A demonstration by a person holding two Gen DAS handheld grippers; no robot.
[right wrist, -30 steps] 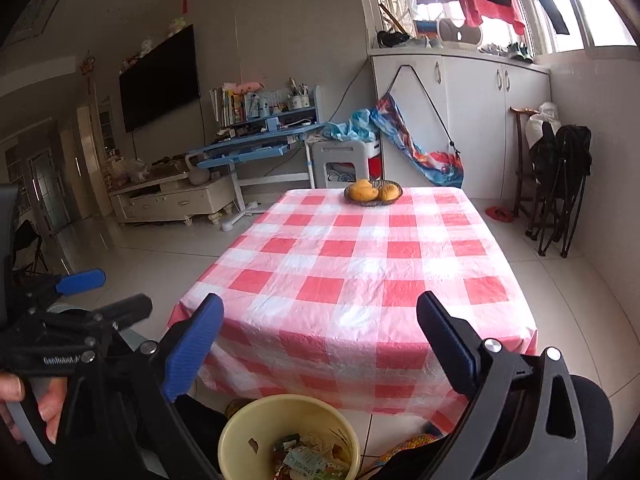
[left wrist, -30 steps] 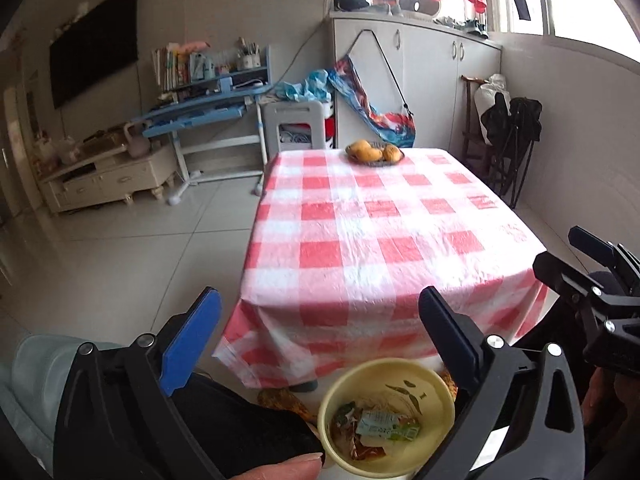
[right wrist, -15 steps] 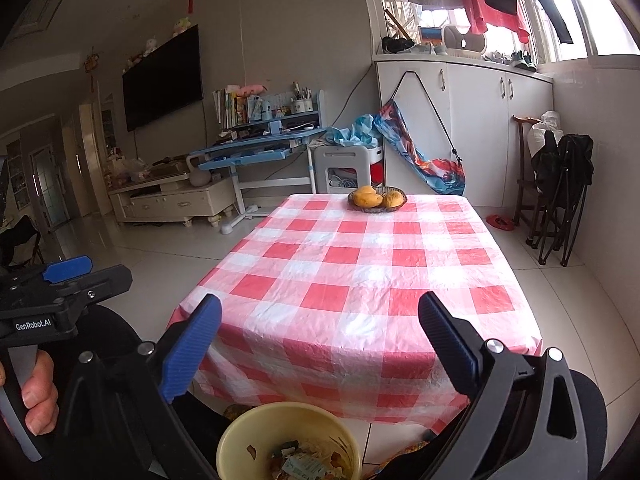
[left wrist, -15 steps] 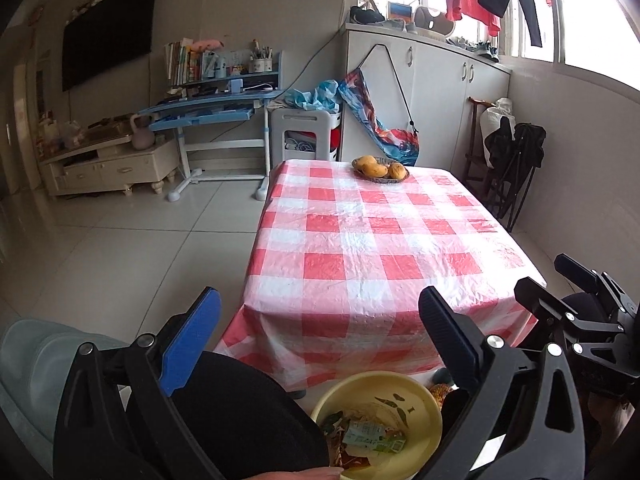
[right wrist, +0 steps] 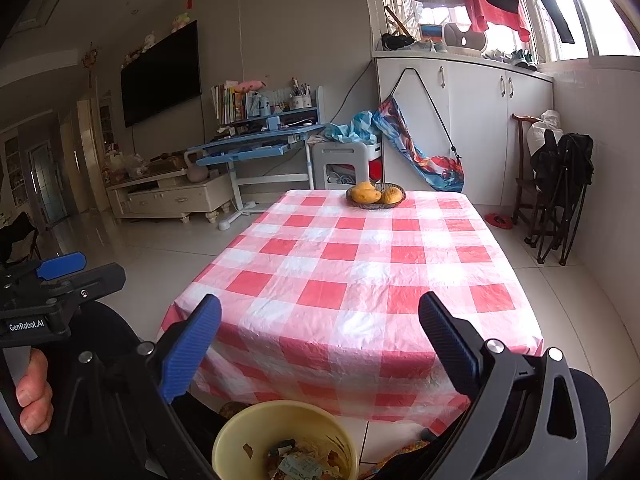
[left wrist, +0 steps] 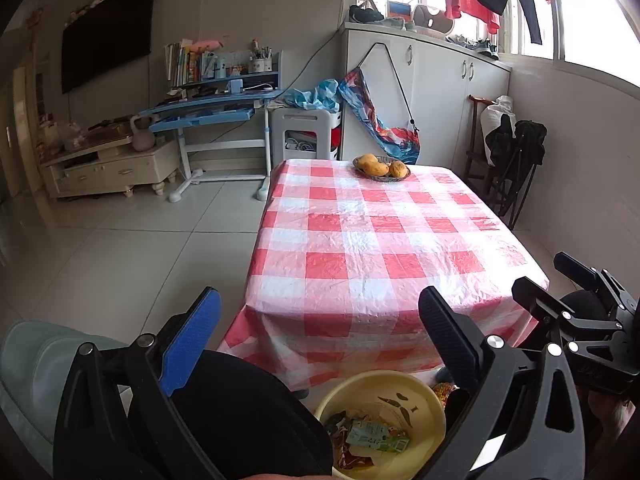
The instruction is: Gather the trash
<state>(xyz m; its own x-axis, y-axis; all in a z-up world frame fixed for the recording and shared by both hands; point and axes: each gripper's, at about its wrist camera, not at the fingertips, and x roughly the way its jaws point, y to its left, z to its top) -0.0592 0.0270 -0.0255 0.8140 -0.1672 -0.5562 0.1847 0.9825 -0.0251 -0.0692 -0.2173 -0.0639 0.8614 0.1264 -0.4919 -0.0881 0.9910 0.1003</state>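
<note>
A yellow bin (left wrist: 386,426) holding wrappers and scraps (left wrist: 370,436) stands on the floor below the near edge of the table; it also shows in the right wrist view (right wrist: 285,442). My left gripper (left wrist: 320,320) is open and empty, held above and behind the bin. My right gripper (right wrist: 320,324) is open and empty, also above the bin. Each gripper shows at the edge of the other's view, the right one (left wrist: 576,312) and the left one (right wrist: 60,276).
A table with a red and white checked cloth (left wrist: 380,240) lies ahead, with a fruit basket (left wrist: 382,168) at its far end. A blue desk (left wrist: 208,112), a white stool (left wrist: 306,132), cabinets (left wrist: 440,92) and a folded chair (left wrist: 516,160) stand around it.
Both grippers have risen and tilted up, so the table top shows lower in the views. The bin stays at the bottom edge. Both stay open.
</note>
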